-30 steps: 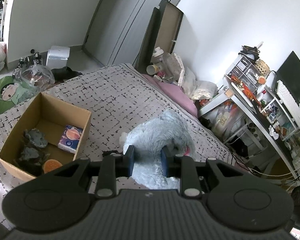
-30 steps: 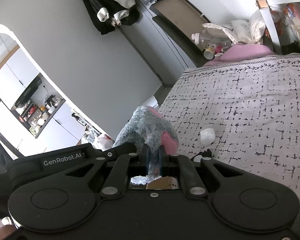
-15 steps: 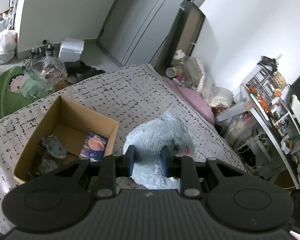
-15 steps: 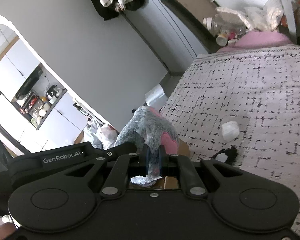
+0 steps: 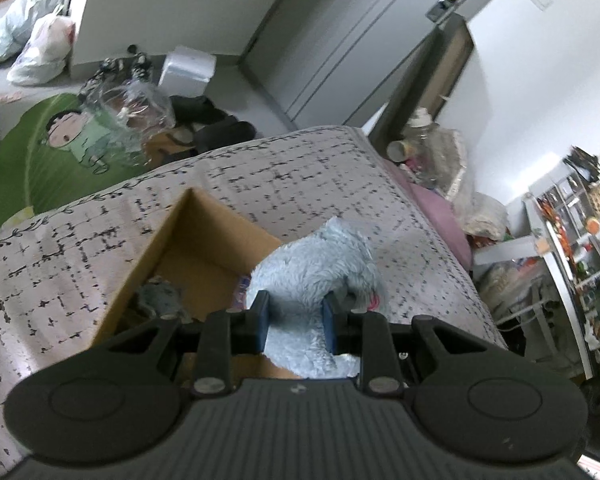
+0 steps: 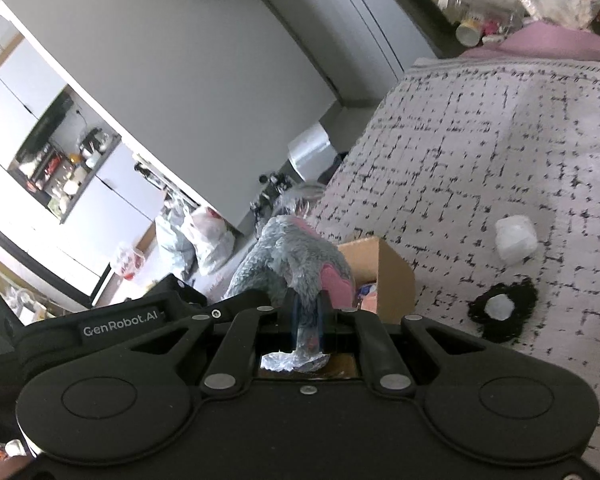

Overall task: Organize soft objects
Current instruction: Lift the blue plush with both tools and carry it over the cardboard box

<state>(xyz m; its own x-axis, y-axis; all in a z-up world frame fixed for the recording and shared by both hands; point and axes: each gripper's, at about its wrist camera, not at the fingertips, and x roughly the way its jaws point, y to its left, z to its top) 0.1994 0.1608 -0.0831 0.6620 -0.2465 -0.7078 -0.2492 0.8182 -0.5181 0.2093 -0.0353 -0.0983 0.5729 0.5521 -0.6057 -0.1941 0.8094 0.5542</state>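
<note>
Your cardboard box point(image 5: 204, 236) sits open on the bed point(image 5: 300, 168), on the grey bedspread with its broken black grid. Inside it, near the left wall, lies a crumpled grey cloth point(image 5: 158, 296). Against the right wall you can see only a sliver of a small colourful packet point(image 5: 241, 290); the rest is hidden behind the toy. The floor of the box beyond these is bare brown card. From the right wrist camera only one corner of the box shows, with something pale orange inside that you cannot make out.

You hold the plush toy point(image 5: 320, 268) with both claws, raised over the near right corner of the box and partly overhanging its rim. Its fur is long, shaggy and pale blue-grey, darker grey in the right wrist view, and it has a pink patch point(image 6: 334, 280) on one side. Which part of the toy each claw has is hard to tell.

Your left claw point(image 5: 296, 322) is clenched on a thick fold of the fur, its blue pads pressed into it from both sides. Your right claw point(image 6: 306, 314) is pinched nearly together on a thin strip of the same toy, which hangs down between the fingers.

Out on the bedspread, well apart from the box, lie a small white bag point(image 6: 516, 240) and, nearer you, a black crocheted piece point(image 6: 504, 314) with a white lump at its centre.
</note>
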